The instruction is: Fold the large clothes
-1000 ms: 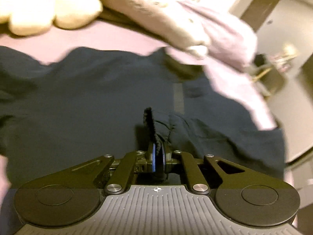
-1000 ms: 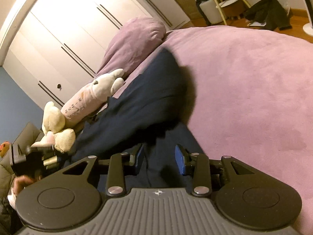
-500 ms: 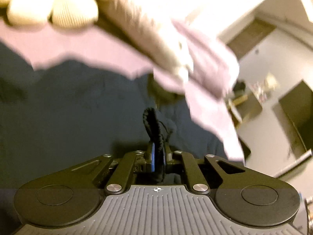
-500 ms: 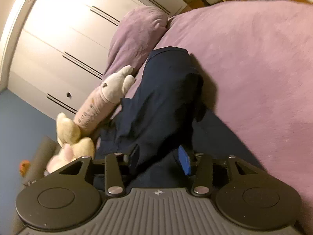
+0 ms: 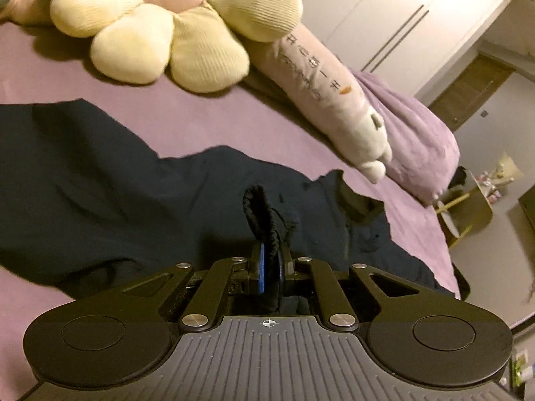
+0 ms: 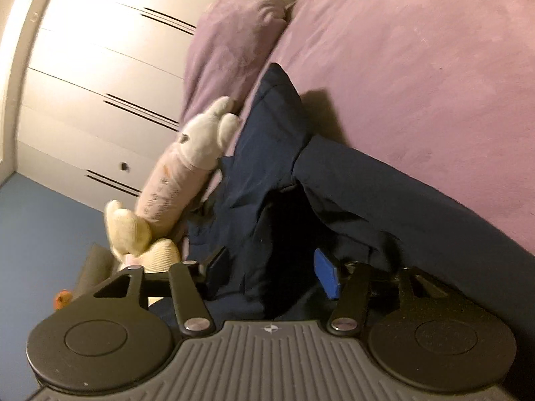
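Note:
A dark navy garment [image 5: 100, 193] lies spread on the purple bed [image 5: 200, 117]. My left gripper [image 5: 271, 267] is shut on a bunched edge of the garment, and a fold of cloth sticks up between its fingers. In the right wrist view the same navy garment [image 6: 367, 200] lies in folds on the purple bed [image 6: 418, 67]. My right gripper [image 6: 272, 267] is open with its jaws wide, and dark cloth lies between them without being pinched.
A yellow flower-shaped cushion [image 5: 174, 26] and a long pale plush toy [image 5: 327, 93] lie at the head of the bed, with a purple pillow [image 5: 418, 133] beside them. White wardrobe doors [image 6: 93, 83] stand behind. The plush toy [image 6: 187, 173] touches the garment's far edge.
My left gripper has swung with the held cloth, so the flower cushion and plush toy now show fully. My right gripper has opened wider and tilted closer over the garment.

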{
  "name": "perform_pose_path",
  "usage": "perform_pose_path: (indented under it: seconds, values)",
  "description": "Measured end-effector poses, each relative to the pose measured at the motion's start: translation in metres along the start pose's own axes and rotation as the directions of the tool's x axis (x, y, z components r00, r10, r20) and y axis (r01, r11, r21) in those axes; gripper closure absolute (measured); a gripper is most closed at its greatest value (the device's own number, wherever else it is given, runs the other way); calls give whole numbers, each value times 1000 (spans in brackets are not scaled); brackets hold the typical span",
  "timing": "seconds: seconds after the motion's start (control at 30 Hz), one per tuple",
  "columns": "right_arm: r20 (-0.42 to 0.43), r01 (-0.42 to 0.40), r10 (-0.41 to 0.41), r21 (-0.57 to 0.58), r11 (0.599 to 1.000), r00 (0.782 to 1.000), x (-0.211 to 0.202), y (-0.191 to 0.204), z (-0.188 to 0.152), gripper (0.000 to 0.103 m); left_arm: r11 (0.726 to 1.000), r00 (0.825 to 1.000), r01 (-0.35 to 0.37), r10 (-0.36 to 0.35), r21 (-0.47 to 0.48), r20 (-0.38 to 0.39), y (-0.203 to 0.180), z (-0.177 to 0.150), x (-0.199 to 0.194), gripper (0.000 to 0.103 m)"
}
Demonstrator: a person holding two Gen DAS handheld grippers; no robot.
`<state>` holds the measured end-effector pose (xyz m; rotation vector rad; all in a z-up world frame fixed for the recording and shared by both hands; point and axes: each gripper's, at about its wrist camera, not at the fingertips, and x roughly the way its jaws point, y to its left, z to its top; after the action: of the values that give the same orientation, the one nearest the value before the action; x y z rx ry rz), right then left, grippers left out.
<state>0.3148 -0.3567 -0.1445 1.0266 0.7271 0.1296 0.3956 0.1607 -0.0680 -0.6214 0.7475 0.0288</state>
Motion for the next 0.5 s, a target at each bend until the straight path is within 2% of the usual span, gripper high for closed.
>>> perform_pose_path:
  seconds: [0.07,0.1,0.13,0.17,0.27,0.33,0.43,0.5]
  values:
    - [-10,21,-21,2,1000,1000,10,3,4,44,999,1000,4,-3,36,-6,-7,-3,5,93]
    - [1,18,-18,-12,1000,1000,13,5,7,53,999,1000,4,-4,49,-4,-9,-5,8,93]
    - [20,24,-23,-40,999,1000,13,8,11,78,998,1000,10,-10,61,-3,-12,-8,8,93]
    - [40,47,-45,-66,997,998,13,11,16,89,997,1000,29,-29,66,-3,-14,-10,10,93]
    - [203,93,-64,-134,987,977,-12,16,29,93,993,997,72,-69,91,-28,-25,-25,24,93]
    - [283,173,-116,-185,967,952,-21,13,31,93,992,998,49,-43,120,-48,-32,-35,38,93]
    - [220,250,-206,-201,947,954,-11,-5,29,93,978,999,-36,43,205,-32,-39,-49,55,93]
    - [220,269,-212,-279,922,952,-10,-6,21,95,972,997,-58,65,226,-27,-38,-52,60,93]
